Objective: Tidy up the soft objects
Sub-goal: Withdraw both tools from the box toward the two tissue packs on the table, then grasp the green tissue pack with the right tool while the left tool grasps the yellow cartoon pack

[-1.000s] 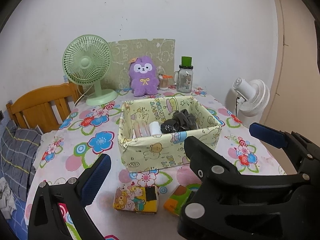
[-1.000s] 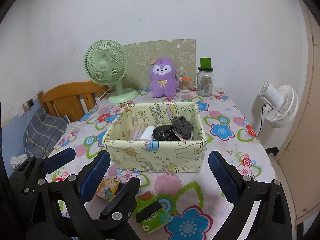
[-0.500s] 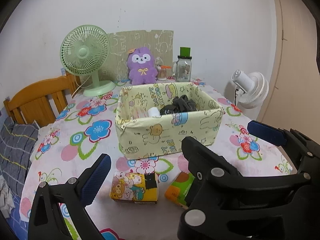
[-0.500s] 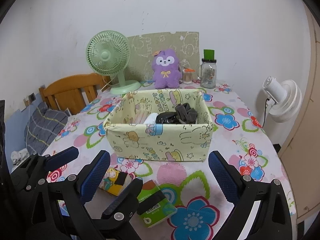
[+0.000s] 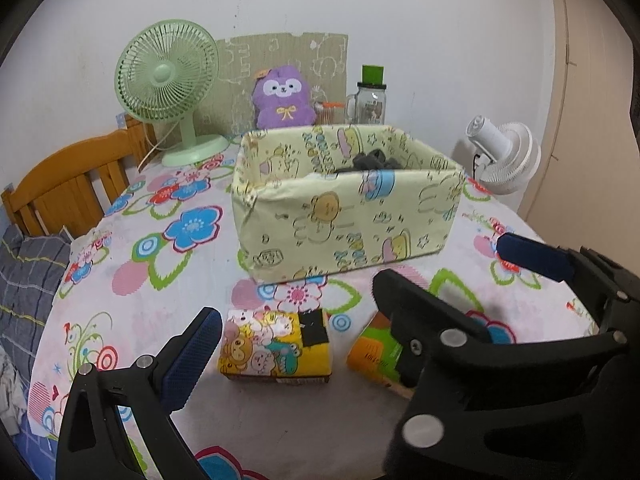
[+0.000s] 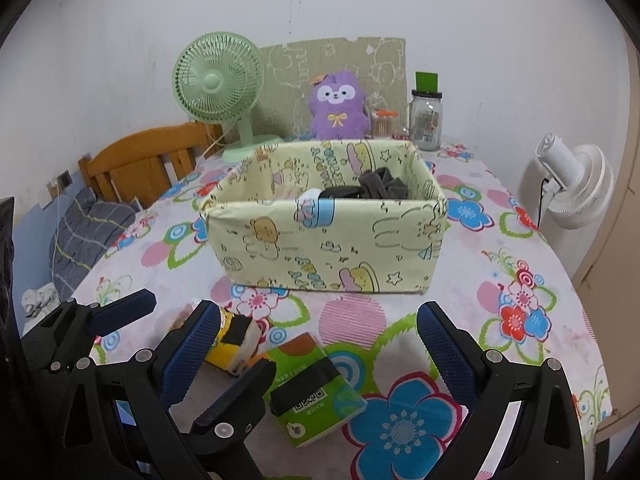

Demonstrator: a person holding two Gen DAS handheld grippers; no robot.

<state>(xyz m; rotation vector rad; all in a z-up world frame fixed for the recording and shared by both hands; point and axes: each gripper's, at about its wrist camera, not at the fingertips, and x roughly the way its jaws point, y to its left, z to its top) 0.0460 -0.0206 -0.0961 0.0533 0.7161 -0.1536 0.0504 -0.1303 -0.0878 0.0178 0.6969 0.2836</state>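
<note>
Right wrist: both jaws wide open, empty.

A black-and-white QR code (image 6: 309, 399) sits on the green tissue pack (image 6: 316, 394) at lower centre of the right wrist view; its small print is illegible. Lettering on the yellow cartoon-print fabric box (image 6: 328, 240) is unreadable too.
</note>
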